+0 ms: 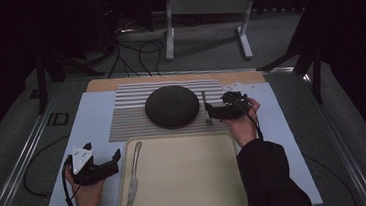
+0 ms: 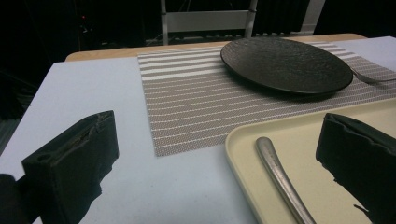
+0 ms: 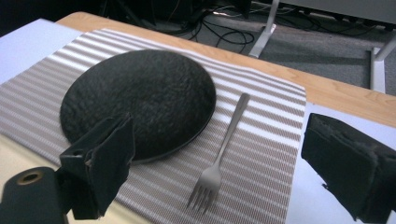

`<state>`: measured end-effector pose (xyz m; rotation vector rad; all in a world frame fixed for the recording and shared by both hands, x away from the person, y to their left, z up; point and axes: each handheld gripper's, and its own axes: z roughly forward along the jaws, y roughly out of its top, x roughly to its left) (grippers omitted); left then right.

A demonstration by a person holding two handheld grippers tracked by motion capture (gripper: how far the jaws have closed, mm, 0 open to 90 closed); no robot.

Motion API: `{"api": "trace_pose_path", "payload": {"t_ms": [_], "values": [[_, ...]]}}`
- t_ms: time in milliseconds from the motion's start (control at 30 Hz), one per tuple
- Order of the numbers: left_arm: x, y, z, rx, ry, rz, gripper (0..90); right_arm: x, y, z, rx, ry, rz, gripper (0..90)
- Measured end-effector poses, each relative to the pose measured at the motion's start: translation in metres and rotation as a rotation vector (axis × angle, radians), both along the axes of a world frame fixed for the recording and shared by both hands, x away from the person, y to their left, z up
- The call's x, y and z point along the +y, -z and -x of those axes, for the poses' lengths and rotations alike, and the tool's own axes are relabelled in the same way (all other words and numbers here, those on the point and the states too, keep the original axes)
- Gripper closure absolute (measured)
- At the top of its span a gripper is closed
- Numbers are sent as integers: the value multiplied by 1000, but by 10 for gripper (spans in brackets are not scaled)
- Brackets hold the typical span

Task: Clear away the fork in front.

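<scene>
The counter (image 1: 92, 116) is carrying everything, with a pale sheet lying over most of its top. A striped mat (image 1: 126, 113) is lying across the far half, and a cream tray (image 1: 187, 178) is sitting on the near half, its far edge just beside the mat. A round black plate (image 1: 172, 106) is resting on the middle of the mat. The knife (image 1: 133, 177) is lying inside the tray along its left edge, handle pointing away from the person. The fork (image 3: 219, 156) is lying on the mat just to the right of the plate, tines toward the person.

The left claw (image 1: 111, 162) is hovering beside the tray's left edge, its jaws standing wide apart, close to the knife handle and holding nothing. The right claw (image 1: 211, 113) is hanging over the fork, its jaws spread wide and holding nothing.
</scene>
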<state>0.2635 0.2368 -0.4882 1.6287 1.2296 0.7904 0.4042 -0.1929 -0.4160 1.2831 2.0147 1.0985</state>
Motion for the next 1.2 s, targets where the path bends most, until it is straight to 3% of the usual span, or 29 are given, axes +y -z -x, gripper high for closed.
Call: {"api": "trace_pose_path", "payload": {"t_ms": [33, 67, 233, 367, 633, 867, 1200], "values": [[0, 0, 0, 0, 1, 0, 0, 0, 0, 0, 0, 0, 0, 100], [0, 0, 0, 0, 1, -1, 0, -1, 3, -16, 13, 19, -1, 113], [0, 1, 0, 3, 4, -5, 0, 3, 16, -35, 54, 32, 18, 123], [0, 1, -1, 2, 5, -2, 0, 8, 23, -45, 65, 43, 19, 135], [1, 1, -1, 3, 5, -1, 0, 16, 53, -61, 118, 68, 41, 179], [2, 1, -1, 5, 4, 2, 0, 19, 73, -74, 162, 109, 62, 297], [2, 2, -1, 8, 6, 2, 0, 26, 94, -80, 224, 116, 130, 589]]}}
